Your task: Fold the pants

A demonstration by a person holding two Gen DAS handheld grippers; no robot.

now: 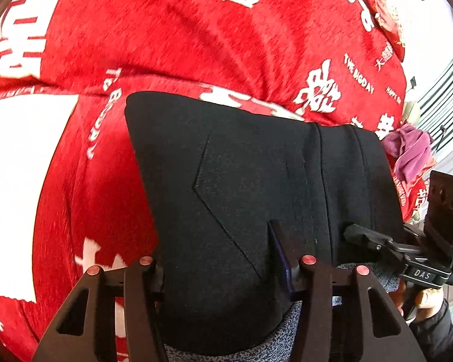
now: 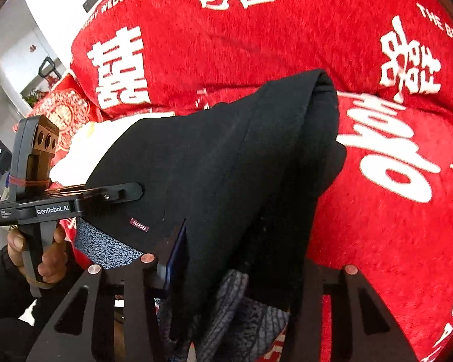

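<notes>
The black pants (image 1: 256, 181) lie folded into a thick bundle on the red blanket (image 1: 166, 45), which has big white lettering on it. They sit right in front of both grippers, with the grey fleecy lining showing along the near edge.

The left gripper (image 1: 223, 268) stands wide open with the near edge of the pants between its fingers; I cannot tell whether either finger presses the cloth. Off to its right, the right gripper (image 1: 359, 235) reaches in, its tip touching the pants' right side.

Seen from the right wrist, the right gripper (image 2: 247, 268) is also spread wide, straddling the near end of the bundle (image 2: 226, 157). The left gripper (image 2: 130, 191) comes in from its left, held by a hand (image 2: 45, 250), its tip resting on the cloth.
</notes>
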